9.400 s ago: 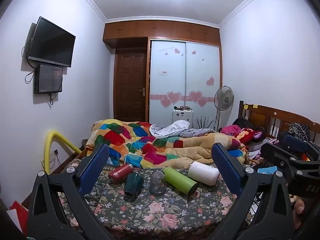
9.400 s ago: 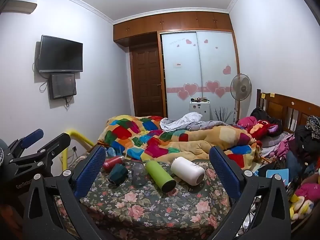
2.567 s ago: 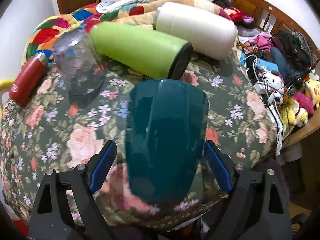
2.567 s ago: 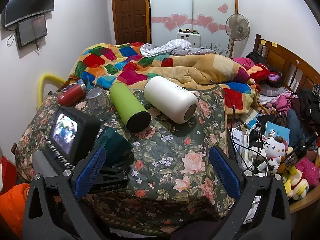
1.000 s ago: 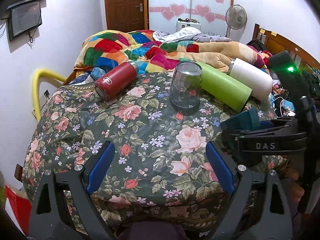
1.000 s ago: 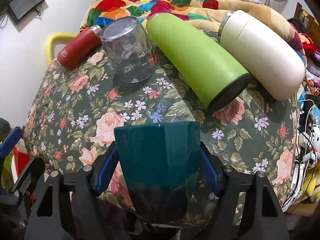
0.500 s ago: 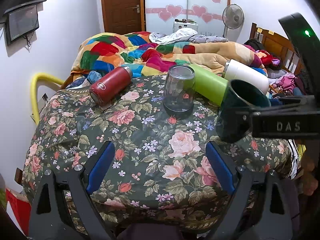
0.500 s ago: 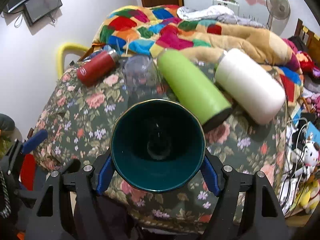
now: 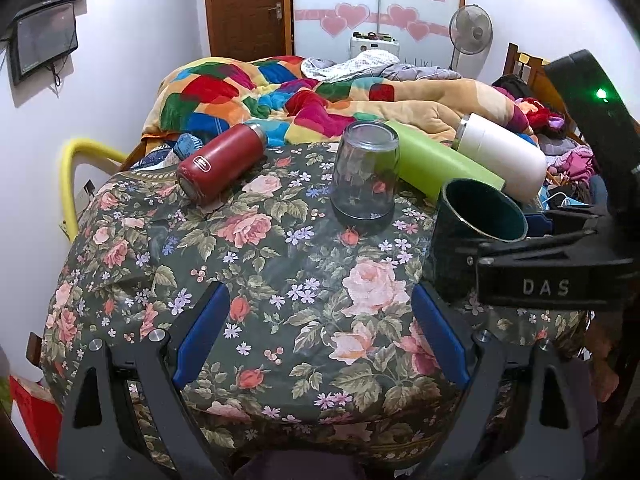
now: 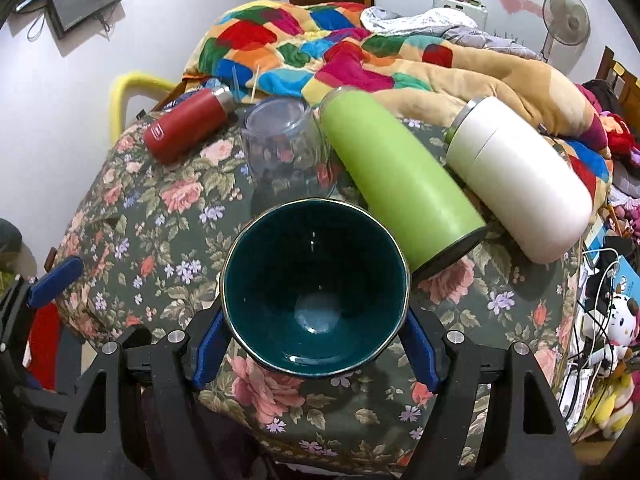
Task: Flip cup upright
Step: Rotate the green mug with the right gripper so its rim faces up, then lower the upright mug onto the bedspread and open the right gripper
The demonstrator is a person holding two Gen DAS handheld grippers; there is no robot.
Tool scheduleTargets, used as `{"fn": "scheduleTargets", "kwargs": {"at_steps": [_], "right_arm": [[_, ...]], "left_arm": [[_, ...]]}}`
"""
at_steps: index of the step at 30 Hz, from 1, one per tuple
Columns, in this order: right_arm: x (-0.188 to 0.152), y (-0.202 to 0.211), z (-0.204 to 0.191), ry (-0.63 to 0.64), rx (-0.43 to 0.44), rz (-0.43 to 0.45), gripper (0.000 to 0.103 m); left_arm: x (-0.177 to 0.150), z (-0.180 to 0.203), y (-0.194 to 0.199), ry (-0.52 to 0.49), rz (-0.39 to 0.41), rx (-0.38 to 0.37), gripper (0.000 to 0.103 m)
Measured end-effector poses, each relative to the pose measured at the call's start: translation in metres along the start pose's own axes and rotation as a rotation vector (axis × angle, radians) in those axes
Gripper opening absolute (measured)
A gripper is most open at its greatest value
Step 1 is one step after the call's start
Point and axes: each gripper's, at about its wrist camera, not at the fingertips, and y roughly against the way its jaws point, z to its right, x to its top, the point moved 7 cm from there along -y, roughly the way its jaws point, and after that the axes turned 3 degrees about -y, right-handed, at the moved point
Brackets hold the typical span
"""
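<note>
My right gripper (image 10: 314, 344) is shut on a dark teal cup (image 10: 316, 284). The cup's mouth faces up toward the camera, tilted a little. In the left wrist view the same teal cup (image 9: 472, 232) sits mouth-up at the right side of the floral table (image 9: 248, 264), held by the right gripper's black body (image 9: 552, 276). I cannot tell whether its base touches the cloth. My left gripper (image 9: 320, 340) is open and empty over the table's near edge.
An upside-down clear glass (image 9: 366, 172) stands mid-table. A red flask (image 9: 220, 162), a green bottle (image 9: 436, 168) and a white bottle (image 9: 500, 156) lie on their sides behind. A quilt-covered bed (image 9: 320, 96) is beyond; toys and cables (image 10: 608, 320) are at the right.
The right gripper has turned the teal cup from mouth-down to mouth-up and lowered it toward the table. The left gripper let go of it earlier and drew back.
</note>
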Motion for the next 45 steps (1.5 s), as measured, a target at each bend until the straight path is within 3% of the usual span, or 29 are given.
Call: {"fn": "scheduleTargets", "kwargs": {"at_steps": [13,19,27,38,42,45], "right_arm": [[-0.007,-0.001,-0.006,0.046,-0.02,-0.01,0.075],[-0.011,0.028,-0.009,0.04,-0.001,0.035,0.075],[-0.01,0.122,0.002,0.018,0.0,0.242,0.075],[-0.026,0.28,-0.001,0.008,-0.024,0.68,0.075],[-0.039,0.312,-0.01,0.018,-0.029,0.8,0.079],[-0.045,0.325,-0.016,0.014,-0.033,0.864,0.084]], "left_arm": [[0.0,0.001,0.006,0.009,-0.005,0.001,0.092],[0.005,0.005,0.027,-0.002,0.026,0.006,0.092],[0.026,0.015,0.083,0.01,0.138,-0.023,0.092],[0.069,0.031,0.237,0.022,0.508,-0.041,0.093],[0.067,0.036,0.281,0.023,0.625,-0.007,0.098],[0.063,0.04,0.297,0.017,0.668,0.026,0.102]]}}
